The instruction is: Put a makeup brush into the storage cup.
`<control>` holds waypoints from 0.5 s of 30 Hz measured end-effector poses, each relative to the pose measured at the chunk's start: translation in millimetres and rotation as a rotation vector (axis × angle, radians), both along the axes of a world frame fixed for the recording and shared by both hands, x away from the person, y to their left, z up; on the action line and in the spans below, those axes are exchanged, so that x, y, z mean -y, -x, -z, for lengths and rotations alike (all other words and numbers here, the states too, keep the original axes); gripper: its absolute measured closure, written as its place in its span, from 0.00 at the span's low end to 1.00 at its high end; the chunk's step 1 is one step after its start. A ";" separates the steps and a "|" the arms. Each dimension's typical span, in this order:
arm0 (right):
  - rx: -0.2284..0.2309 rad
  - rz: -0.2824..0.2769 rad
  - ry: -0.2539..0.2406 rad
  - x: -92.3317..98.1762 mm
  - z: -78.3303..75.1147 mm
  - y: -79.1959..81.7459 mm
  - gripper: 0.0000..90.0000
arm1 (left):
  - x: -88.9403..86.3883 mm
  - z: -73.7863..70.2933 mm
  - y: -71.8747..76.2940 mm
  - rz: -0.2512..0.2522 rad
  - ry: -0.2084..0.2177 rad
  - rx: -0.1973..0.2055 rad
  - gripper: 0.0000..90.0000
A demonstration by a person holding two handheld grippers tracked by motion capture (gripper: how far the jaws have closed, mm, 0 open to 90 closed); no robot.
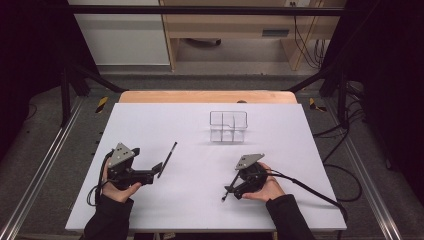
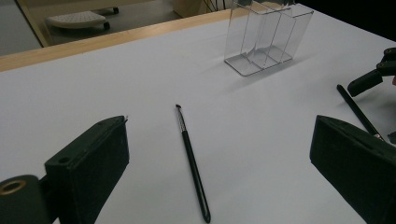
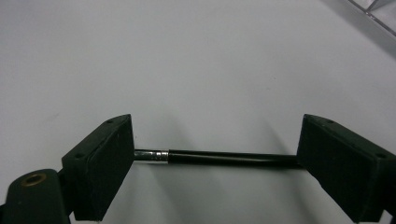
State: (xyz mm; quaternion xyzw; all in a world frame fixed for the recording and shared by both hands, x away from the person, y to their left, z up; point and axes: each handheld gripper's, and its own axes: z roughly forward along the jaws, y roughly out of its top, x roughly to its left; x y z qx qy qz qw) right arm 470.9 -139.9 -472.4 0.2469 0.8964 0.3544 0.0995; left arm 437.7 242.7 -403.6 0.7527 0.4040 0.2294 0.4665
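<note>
White sheeting covers the desk [image 1: 150,125]; a clear divided holder [image 1: 228,126] stands empty near its far edge. Both slim black brushes lie flat toward the near edge — one [image 2: 191,161] before the open left tool [image 1: 159,168], the other [image 3: 219,157] lengthwise between the open right tool's [image 1: 227,191] jaws — neither lifted yet.

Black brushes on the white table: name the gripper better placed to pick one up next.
Right. The right gripper already has a black brush lying between its open jaws, ready to close. The left gripper sits back from its brush.
</note>
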 end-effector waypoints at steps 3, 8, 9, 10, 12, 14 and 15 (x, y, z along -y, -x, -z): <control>-0.007 -0.010 0.010 -1.3 2.4 -1.1 0.13 | 0.6 -0.9 0.5 0.003 0.001 0.005 0.04; -0.022 -0.013 0.002 -2.7 4.9 -2.9 0.13 | 0.0 0.1 -0.3 0.002 -0.001 -0.002 0.04; -0.024 -0.014 0.005 -2.5 5.0 -2.9 0.14 | 0.1 0.0 -0.1 0.003 0.000 -0.001 0.04; -0.022 -0.015 0.011 -2.4 5.1 -2.8 0.14 | 0.4 -0.3 0.2 0.005 0.002 0.000 0.04; -0.021 -0.017 0.029 -2.7 6.6 -2.5 0.14 | 0.8 -0.8 0.5 0.009 0.001 0.003 0.05; -0.022 -0.014 0.040 -3.3 8.4 -2.3 0.15 | 0.7 -0.7 0.5 0.010 0.001 0.002 0.05; -0.023 -0.013 0.038 -3.2 8.1 -2.2 0.16 | 0.3 -0.7 0.3 0.008 0.001 0.002 0.05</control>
